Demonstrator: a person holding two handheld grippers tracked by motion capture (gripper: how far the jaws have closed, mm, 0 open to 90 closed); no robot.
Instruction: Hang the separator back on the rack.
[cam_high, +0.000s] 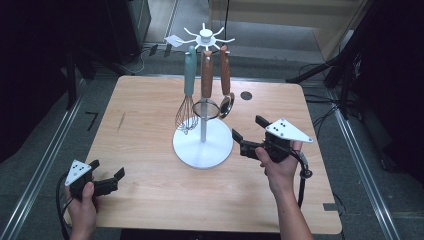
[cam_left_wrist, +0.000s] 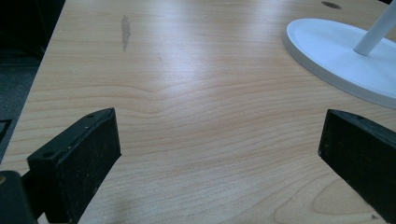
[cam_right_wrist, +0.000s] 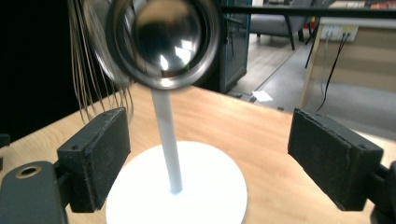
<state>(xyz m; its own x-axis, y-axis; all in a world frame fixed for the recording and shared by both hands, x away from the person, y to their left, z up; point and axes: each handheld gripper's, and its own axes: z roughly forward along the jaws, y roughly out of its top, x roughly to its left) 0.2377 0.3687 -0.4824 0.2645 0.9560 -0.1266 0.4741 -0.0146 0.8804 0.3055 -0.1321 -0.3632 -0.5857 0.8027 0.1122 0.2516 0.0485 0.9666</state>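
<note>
Hanging upright from the rack (cam_high: 205, 36), the ladle (cam_high: 226, 82) sits just ahead of the right gripper (cam_high: 248, 135), fingers released, empty; left gripper (cam_high: 107, 176) far off, also released

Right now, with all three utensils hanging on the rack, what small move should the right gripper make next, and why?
Probably draw the right gripper back from the rack: its jaws stand open with nothing between them, and the whisk, strainer and ladle all hang on hooks.

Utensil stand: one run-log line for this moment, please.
utensil stand: whisk, strainer, ladle hanging | right gripper: open, empty, beside base | left gripper: open, empty
</note>
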